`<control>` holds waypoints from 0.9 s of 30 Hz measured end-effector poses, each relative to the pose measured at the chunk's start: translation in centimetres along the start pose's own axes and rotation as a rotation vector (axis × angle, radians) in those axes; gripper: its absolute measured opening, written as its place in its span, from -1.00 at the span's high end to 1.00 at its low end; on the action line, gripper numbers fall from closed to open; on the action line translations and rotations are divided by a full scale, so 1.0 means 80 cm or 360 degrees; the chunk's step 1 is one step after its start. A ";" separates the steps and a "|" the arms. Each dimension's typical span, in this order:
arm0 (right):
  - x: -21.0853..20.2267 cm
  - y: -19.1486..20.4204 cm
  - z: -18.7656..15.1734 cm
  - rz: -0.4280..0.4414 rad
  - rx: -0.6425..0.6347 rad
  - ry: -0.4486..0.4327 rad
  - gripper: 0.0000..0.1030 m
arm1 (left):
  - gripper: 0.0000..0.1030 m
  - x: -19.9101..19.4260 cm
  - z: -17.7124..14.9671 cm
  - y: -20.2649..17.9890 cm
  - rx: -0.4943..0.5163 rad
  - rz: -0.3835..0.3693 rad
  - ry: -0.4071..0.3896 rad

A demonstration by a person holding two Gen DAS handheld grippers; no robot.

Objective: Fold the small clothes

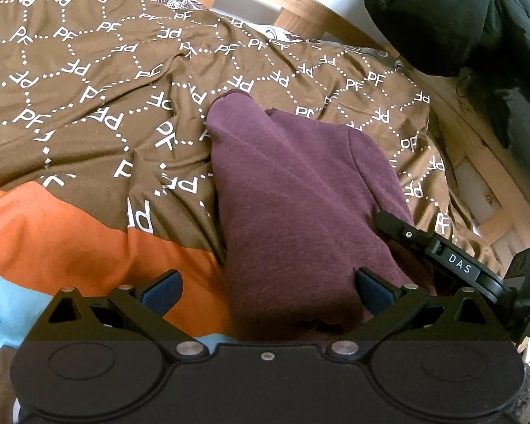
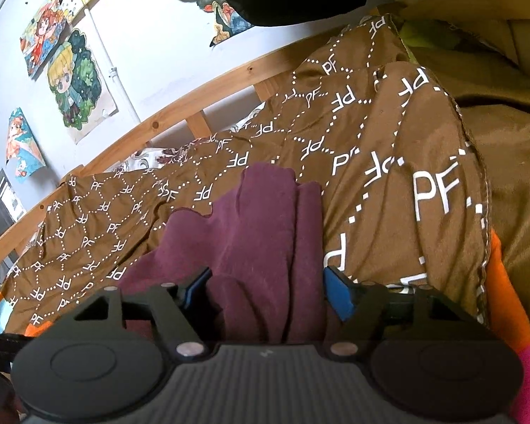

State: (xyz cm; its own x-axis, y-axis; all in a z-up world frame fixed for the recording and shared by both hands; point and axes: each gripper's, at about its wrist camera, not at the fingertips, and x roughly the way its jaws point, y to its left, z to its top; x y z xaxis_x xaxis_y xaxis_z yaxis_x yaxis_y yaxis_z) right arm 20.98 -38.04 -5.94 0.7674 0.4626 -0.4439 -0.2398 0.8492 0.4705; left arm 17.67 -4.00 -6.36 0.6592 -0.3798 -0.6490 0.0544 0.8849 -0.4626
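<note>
A maroon garment (image 1: 293,194) lies bunched in a long heap on the brown bedspread. My left gripper (image 1: 268,291) is open wide at its near end; the cloth runs between the blue pads and lies against the right one. One of the right gripper's fingers (image 1: 411,235) rests at the cloth's right edge. In the right wrist view the maroon garment (image 2: 261,233) fills the gap of my right gripper (image 2: 268,289). Its blue pads stand well apart on either side of the folds, which are not squeezed.
The brown bedspread (image 1: 88,106) printed with white letters covers the bed, with orange and light blue bands (image 1: 70,240) near me. A wooden bed rail (image 2: 166,120) runs along the wall with posters (image 2: 77,81). A black jacket (image 1: 441,17) hangs at the far right.
</note>
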 end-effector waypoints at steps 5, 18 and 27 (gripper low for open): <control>-0.001 0.001 0.000 0.0008 -0.0012 -0.0006 -0.35 | -0.99 0.000 -0.001 0.000 0.0009 0.0002 -0.0004; 0.000 0.000 -0.003 0.0020 -0.0003 -0.0004 -0.26 | -0.99 0.001 -0.001 0.001 -0.0002 -0.0006 0.0006; -0.001 0.000 -0.003 0.0016 -0.0003 -0.0003 -0.27 | -0.99 0.002 0.003 0.001 0.0010 -0.0014 0.0024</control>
State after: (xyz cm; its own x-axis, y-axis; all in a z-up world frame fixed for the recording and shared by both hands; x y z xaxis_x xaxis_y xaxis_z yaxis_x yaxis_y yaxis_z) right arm 20.81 -38.01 -6.11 0.7660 0.4709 -0.4375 -0.2490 0.8449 0.4734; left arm 17.96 -3.91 -6.34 0.6474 -0.3913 -0.6540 0.0645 0.8832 -0.4646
